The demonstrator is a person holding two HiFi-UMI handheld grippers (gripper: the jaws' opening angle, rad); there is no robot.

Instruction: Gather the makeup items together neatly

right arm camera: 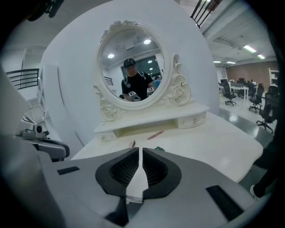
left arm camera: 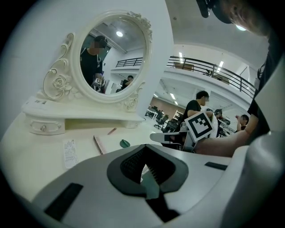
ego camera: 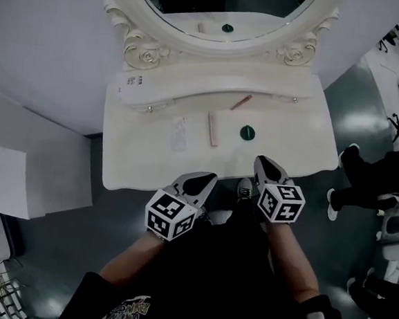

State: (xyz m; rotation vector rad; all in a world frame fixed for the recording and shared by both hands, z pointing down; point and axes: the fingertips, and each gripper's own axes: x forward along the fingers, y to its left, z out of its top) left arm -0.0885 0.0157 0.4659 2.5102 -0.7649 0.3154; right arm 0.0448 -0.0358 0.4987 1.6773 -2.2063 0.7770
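- Hovering at the near edge of the cream-white dressing table [ego camera: 136, 164], my left claw [ego camera: 209, 180] has its jaws pressed together at the tips, and I see nothing between them.
- My right claw [ego camera: 262, 162] sits just to its right, reaching a little farther over the tabletop. Its jaws are drawn in to a hairline slit, and they are empty too.
- Neither claw touches any of the makeup items, which are all spread out on the table.
- The small dark green round cap [ego camera: 247, 132] is the closest piece, lying just beyond the right claw's tips.
- Left of the cap lies the slim pale pink stick [ego camera: 213, 129], pointing from near to far, with bare table between the two.
- Farther left again rests the flat white printed sachet [ego camera: 179, 133], apart from the stick. These three make a loose row across the middle of the table.
- The thin rose-brown pencil [ego camera: 241, 102] lies slantwise farther back, by the raised shelf [ego camera: 192, 85] under the oval mirror with its carved frame [ego camera: 217, 42]. It sits apart from the row.
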